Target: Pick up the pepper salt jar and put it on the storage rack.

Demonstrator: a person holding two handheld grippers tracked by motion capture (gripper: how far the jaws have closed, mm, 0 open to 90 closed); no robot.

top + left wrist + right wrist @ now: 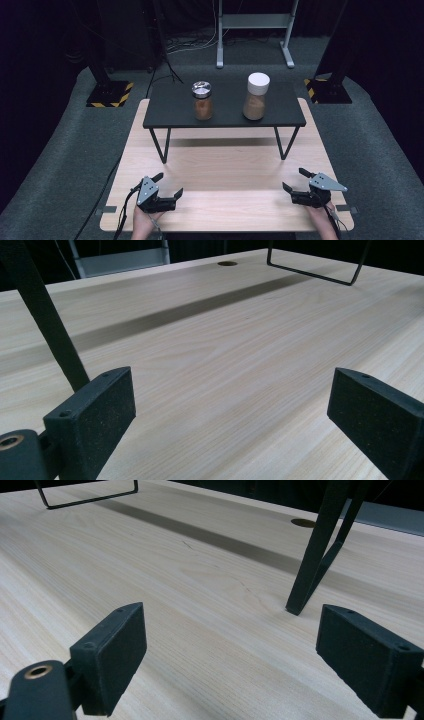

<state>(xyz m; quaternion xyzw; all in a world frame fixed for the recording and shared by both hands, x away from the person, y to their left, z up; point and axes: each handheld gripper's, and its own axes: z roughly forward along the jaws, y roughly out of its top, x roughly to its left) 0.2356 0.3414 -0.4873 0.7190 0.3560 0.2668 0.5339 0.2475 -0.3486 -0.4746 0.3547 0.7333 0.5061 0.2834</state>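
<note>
high: left gripper [170, 183] and right gripper [294, 180] low on pale wooden desk [225, 165], fingers apart, empty; short silver-lidded glass jar of brown powder [202, 100] and taller white-capped jar [256, 96] well apart on black raised shelf [170, 107] | left gripper view: fingers [95, 415] wide, bare desk ahead | right gripper view: fingers [112, 652] wide, near shelf leg [320, 550] | next: lift clear of shelf edge, approach jars level, grip bodies below lids

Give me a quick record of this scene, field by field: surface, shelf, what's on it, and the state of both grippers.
surface: light wooden table
shelf: black raised shelf on wire legs, at the table's far side
on shelf: jar with silver lid at left, jar with white lid at right, both upright, apart
left gripper: open, holding nothing, low over the table's near edge
right gripper: open, holding nothing, low over the table's near edge
</note>
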